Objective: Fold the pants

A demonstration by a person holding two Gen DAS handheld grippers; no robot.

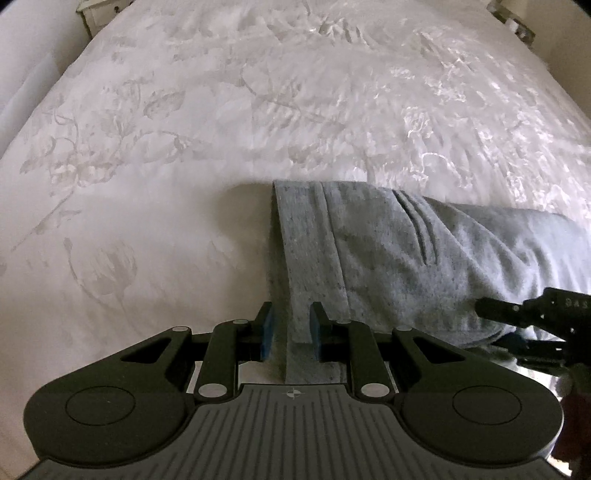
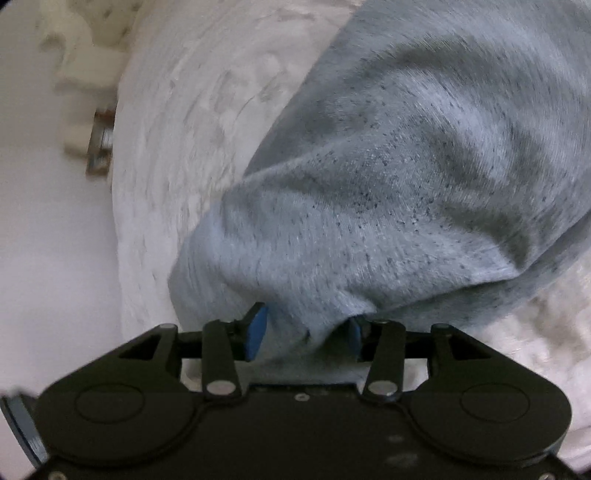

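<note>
Grey speckled sweatpants [image 1: 388, 251] lie on a white floral bedspread [image 1: 184, 147], lifted at the near edge. My left gripper [image 1: 291, 325] has its blue pads [image 1: 266, 332] on either side of the waistband strip and grips it. My right gripper [image 2: 306, 332] holds a bunched fold of the same grey pants [image 2: 388, 184] between its blue pads [image 2: 256, 332]. The right gripper also shows in the left wrist view [image 1: 517, 314], at the pants' right side. The right wrist view is motion-blurred.
The bed's left edge and a white wall [image 2: 48, 240] show in the right wrist view, with white furniture [image 2: 85, 74] behind. A white cabinet corner [image 1: 99, 14] stands past the bed's far left.
</note>
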